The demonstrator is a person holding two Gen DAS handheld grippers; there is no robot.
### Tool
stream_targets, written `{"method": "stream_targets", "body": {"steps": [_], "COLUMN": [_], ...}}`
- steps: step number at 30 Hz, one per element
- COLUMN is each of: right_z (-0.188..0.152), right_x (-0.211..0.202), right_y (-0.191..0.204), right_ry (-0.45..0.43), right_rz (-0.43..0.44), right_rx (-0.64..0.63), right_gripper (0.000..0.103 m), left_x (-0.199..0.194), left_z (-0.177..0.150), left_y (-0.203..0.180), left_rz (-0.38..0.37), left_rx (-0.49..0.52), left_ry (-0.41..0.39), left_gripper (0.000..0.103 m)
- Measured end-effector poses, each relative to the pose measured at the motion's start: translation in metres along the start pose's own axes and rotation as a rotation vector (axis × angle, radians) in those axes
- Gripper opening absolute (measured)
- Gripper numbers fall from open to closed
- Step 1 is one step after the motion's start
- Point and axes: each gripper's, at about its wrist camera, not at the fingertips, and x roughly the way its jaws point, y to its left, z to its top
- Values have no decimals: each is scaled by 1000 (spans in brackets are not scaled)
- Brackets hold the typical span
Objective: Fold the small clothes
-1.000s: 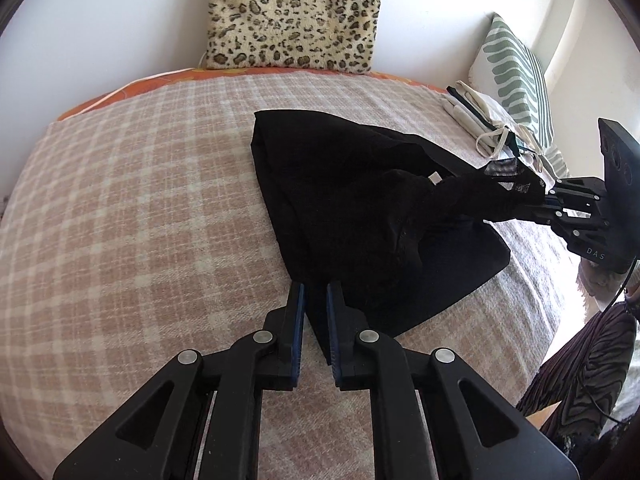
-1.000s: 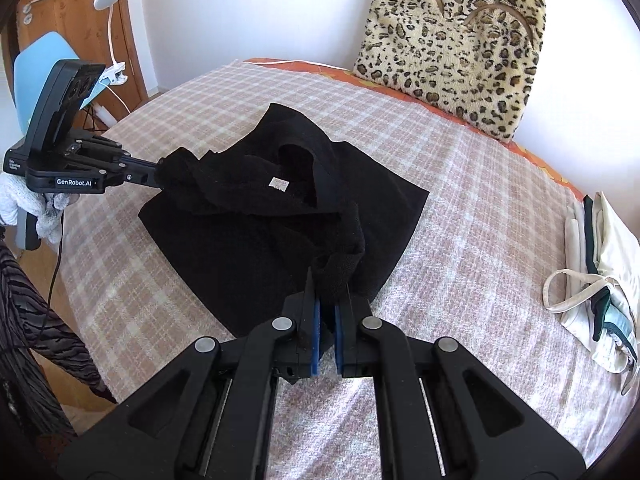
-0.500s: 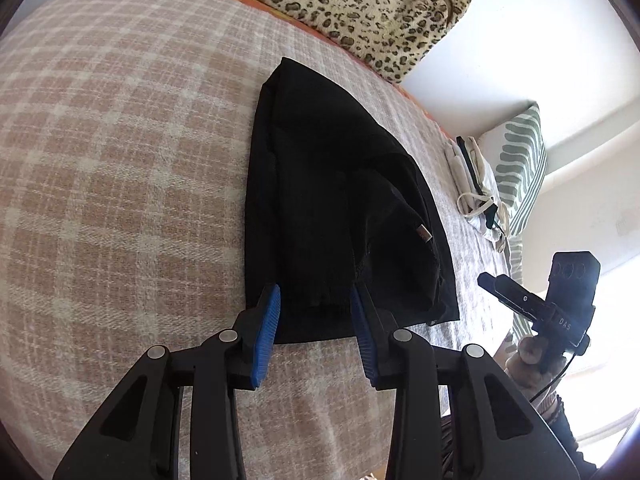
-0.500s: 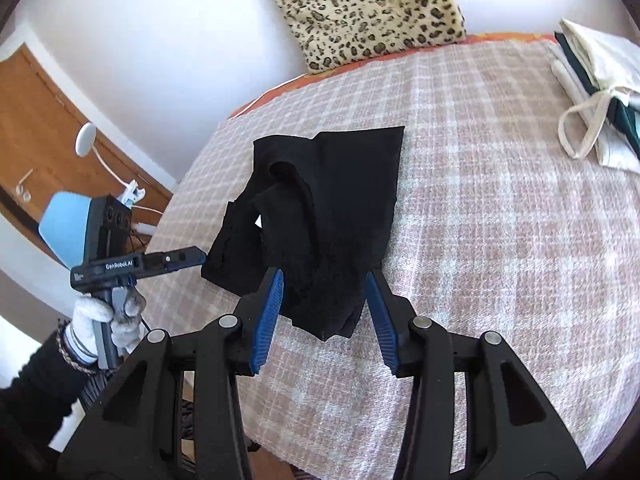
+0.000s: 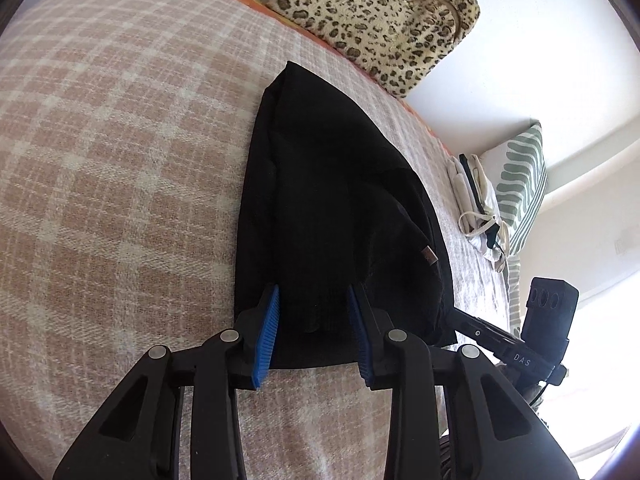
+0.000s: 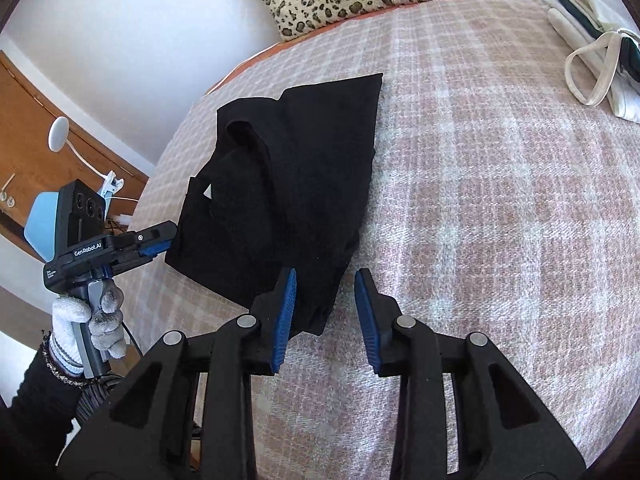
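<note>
A black garment (image 5: pixel 332 200) lies folded on the plaid bedspread (image 5: pixel 120 168). My left gripper (image 5: pixel 314 292) straddles its near hem; the jaws are closing, with cloth between the blue pads (image 5: pixel 268 320) but no squeeze showing. In the right wrist view, the garment (image 6: pixel 296 184) has its near corner between the jaws of my right gripper (image 6: pixel 326 276). These jaws are closing too, and the cloth lies close to the left pad (image 6: pixel 286 308). The left gripper (image 6: pixel 160 242), in a gloved hand (image 6: pixel 90 316), sits at the garment's left edge. The right gripper (image 5: pixel 460 314) shows by the garment's right corner.
A leopard-print bag (image 5: pixel 380 16) leans on the wall at the head of the bed. A stack of folded pale and dark clothes (image 6: pixel 600 32) and a green-striped pillow (image 5: pixel 524 184) lie to the right. Off the left edge are a lamp (image 6: pixel 60 136) and a blue chair (image 6: pixel 40 224).
Both grippers were shut on raised parts of the garment; they let go and the cloth now lies folded flat. Both wrists rolled and sank, and the jaws opened wide, then narrowed.
</note>
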Motion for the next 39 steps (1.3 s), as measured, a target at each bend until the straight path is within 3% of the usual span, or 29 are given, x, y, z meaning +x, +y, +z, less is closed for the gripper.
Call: {"method": "stream_targets", "body": {"steps": [1, 2, 5, 8, 12, 19, 21, 25, 29, 32, 35, 39], "right_z": [-1, -2, -2, 1, 4, 5, 6, 14, 19, 12, 2, -10], "right_x": [2, 2, 3, 4, 1, 3, 0, -25, -37, -25, -18, -19], "right_y": [1, 2, 5, 7, 8, 11, 10, 2, -10, -17, -23, -16], "right_ry": [-2, -5, -8, -11, -21, -20, -22, -69, -105, -70, -8, 18], "right_rz": [-11, -18, -36, -54, -56, -88, -60, 79, 89, 20, 92, 119], "right_rx": [-8, -18, -47, -61, -68, -90, -72, 21, 78, 76, 124, 112], "right_gripper": [30, 28, 25, 14, 12, 8, 6, 5, 5, 5, 5, 11], "left_x": [0, 1, -1, -14, -30, -37, -38, -47, -45, -36, -34, -35], "left_z": [-1, -2, -1, 1, -2, -14, -14, -10, -9, -14, -16, -14], "left_y": [-2, -4, -5, -7, 2, 20, 23, 20, 20, 22, 18, 18], "left_rz": [6, 14, 14, 11, -7, 21, 2, -32, -43, -66, -48, -50], "left_rx": [20, 35, 51, 66, 34, 2, -16, -25, -40, -65, -40, -45], "left_ry": [0, -3, -20, -62, -93, -78, -74, -96, -87, -40, -37, -44], "left_gripper": [10, 5, 4, 4, 4, 4, 4, 4, 4, 4, 4, 4]}}
